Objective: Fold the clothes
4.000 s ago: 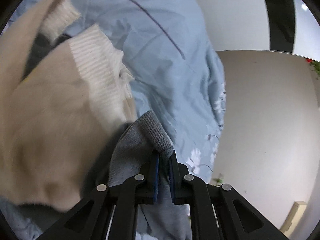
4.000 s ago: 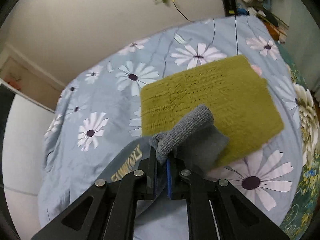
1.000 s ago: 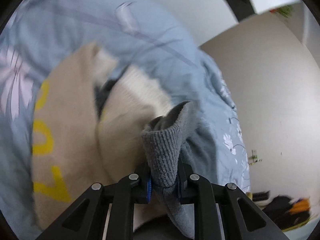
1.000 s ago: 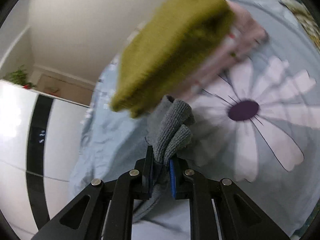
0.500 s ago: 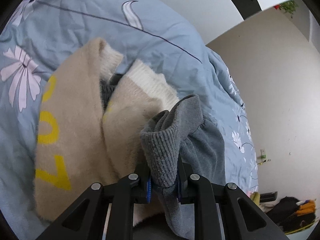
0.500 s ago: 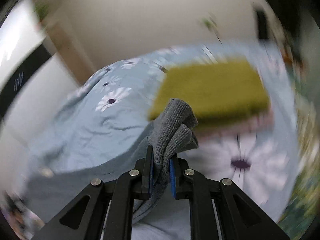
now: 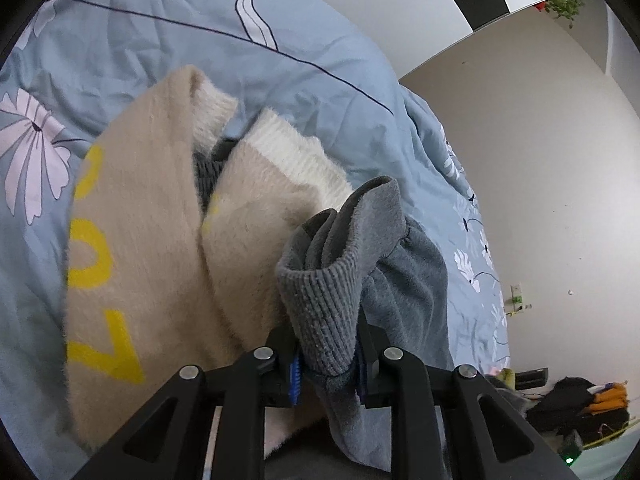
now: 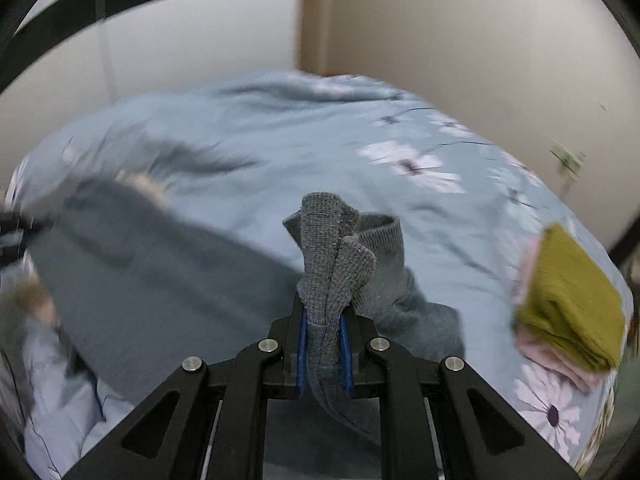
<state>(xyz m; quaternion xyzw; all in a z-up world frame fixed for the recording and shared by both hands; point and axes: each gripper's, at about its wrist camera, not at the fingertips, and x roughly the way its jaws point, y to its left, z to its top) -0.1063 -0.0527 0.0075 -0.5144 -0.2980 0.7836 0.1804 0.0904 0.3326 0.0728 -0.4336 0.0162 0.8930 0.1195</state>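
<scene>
Left gripper [image 7: 326, 364] pinching ribbed cuff of the grey knit garment [image 7: 340, 276]; jaws easing apart at this moment, cuff between the pads and apparently gripped yet. Compared with a second back, left view barely altered: same cream fuzzy sweater with yellow lettering [image 7: 152, 248] lying at 9 to 10 o'clock of the cuff, spread on the pale blue flower-print bed cover [image 7: 168, 24]. Picture sharper than before, so hand settled.

Right gripper [image 8: 323, 350] clamped on another ribbed edge of the grey garment, jaws pressed close on the bunched knit. Right view much changed: a second ago the folded olive-green knit on its pink folded piece [image 8: 572, 304] filled the top of frame; now pushed out to 3 o'clock, well apart from the jaws. Background smeared with motion. Grey cloth now stretched away from the jaws toward 9 o'clock, across the bed, blurred.

Reading: right hand swung wide and rolled over, drawing the garment taut between both grips. Probably spreading it flat ahead of the first fold. Garment held at two ends, body partly draped over bed and cream sweater. Slackening left grip a risk to the cuff before lay-down.
</scene>
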